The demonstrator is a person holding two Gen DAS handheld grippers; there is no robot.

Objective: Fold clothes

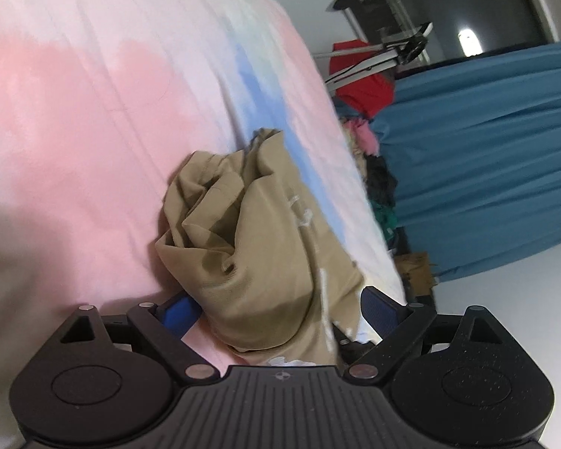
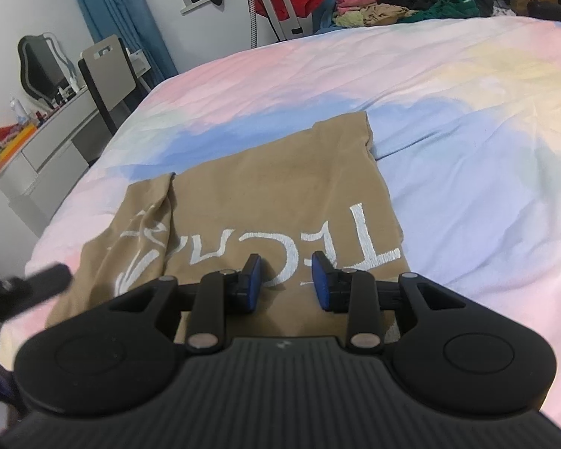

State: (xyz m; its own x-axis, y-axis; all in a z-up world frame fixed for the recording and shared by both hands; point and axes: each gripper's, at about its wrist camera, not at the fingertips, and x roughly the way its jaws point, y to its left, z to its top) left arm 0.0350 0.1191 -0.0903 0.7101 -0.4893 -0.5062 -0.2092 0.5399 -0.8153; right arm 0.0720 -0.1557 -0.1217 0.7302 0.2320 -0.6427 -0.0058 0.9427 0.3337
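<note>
Pastel bedsheet [image 2: 467, 142] carries a soft, light tan shirt [image 2: 280, 194]; pinch its bunched left edge. Left gripper [image 1: 280, 310] gapes wide, right gripper [image 2: 286, 278] hovers part-open, empty.

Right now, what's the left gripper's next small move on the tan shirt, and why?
Probably close the left gripper on the bunched fold of the tan shirt: the cloth sits between its wide-open fingers, ungripped. The right gripper hovers open over the flat lettered part.

Soft, even indoor light leaves only faint shadows on the bedsheet [image 2: 448, 119], while both fisheye views curve strongly at their dark corners and blur beyond it.
</note>
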